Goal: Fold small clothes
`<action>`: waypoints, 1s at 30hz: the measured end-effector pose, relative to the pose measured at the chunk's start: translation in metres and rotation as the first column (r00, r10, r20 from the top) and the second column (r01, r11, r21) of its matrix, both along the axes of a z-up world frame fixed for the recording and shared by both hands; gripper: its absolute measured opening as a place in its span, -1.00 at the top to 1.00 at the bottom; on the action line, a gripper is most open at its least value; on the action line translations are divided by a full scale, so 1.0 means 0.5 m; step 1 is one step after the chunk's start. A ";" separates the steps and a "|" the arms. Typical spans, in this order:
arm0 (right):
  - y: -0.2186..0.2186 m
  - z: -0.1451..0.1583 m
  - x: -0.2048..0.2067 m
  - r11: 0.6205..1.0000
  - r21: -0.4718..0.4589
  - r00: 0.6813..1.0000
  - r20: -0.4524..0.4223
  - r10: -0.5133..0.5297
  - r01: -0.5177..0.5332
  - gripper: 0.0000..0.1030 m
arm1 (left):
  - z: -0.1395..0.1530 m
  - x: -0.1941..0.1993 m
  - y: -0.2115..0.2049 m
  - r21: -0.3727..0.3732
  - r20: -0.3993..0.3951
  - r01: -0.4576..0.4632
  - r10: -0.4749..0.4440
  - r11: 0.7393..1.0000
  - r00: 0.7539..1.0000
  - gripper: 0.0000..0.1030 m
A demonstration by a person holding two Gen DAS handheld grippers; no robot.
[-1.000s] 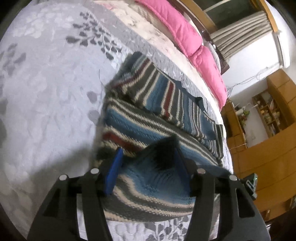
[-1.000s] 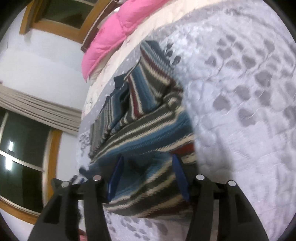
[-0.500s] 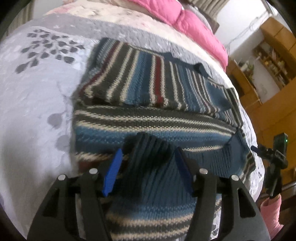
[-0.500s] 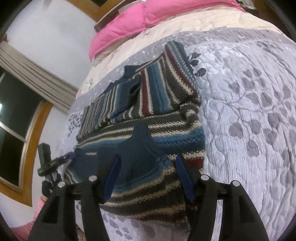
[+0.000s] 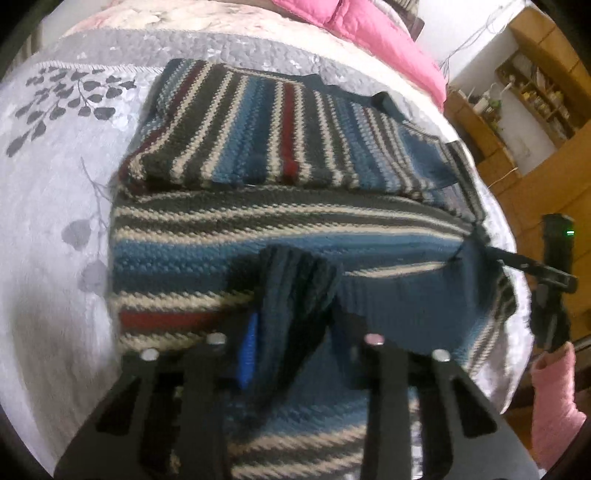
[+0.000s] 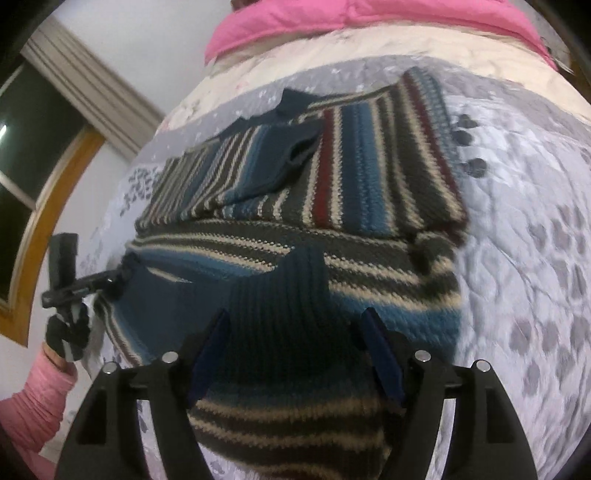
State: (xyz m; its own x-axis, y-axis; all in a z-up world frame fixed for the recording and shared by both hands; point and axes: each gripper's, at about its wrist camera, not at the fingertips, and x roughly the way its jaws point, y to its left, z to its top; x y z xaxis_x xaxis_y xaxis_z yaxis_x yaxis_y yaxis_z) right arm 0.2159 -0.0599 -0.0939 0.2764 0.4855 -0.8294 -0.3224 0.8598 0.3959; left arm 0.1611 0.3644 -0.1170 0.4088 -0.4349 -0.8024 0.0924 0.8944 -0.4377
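A striped knit sweater in blue, grey, cream and dark red lies on a bed under a grey quilt printed with leaves. Its far part is already folded over, so a panel with stripes running away from the camera sits on top of a layer whose stripes run left to right.

In the left wrist view the left hand-held gripper stands over the near edge of the sweater with a ribbed dark blue fold of knit bunched up between its blue-padded fingers; the fingers look closed on this fold, though motion blur softens the contact. In the right wrist view the right hand-held gripper has another ribbed dark blue piece of the sweater rising between its fingers, which sit fairly wide on either side of it; whether they pinch it I cannot tell.

Pink pillows lie along the far edge of the bed. The right wrist view shows, at the left, a gloved hand with a pink sleeve holding the other gripper's handle. Wooden shelves stand at the far right of the room.
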 end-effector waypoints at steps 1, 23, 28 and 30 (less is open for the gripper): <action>0.010 -0.008 0.012 1.000 -0.024 1.000 -0.006 0.012 -0.012 -0.43 | 0.004 -0.004 -0.003 -0.005 0.005 0.001 -0.001 1.000 1.000 0.43; 0.008 0.034 -0.028 0.997 0.033 0.997 0.046 0.062 -0.063 0.76 | 0.040 -0.030 -0.051 0.073 0.086 0.006 -0.013 0.997 0.996 0.64; -0.013 0.090 -0.051 0.994 0.102 0.995 0.094 0.037 -0.047 0.77 | 0.095 -0.051 -0.040 -0.003 0.155 -0.026 0.026 1.000 0.988 0.65; -0.019 0.118 -0.050 0.994 0.107 0.992 0.124 0.026 -0.039 0.77 | 0.124 -0.049 -0.037 -0.024 0.194 -0.038 0.041 0.999 0.980 0.65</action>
State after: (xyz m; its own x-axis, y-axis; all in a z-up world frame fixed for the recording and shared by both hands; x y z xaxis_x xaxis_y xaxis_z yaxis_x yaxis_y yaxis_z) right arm 0.1909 -0.0696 -0.0349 0.3548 0.5813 -0.7323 -0.4009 0.8022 0.4425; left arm 0.1365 0.3457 -0.0551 0.5731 -0.4304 -0.6974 0.1422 0.8903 -0.4326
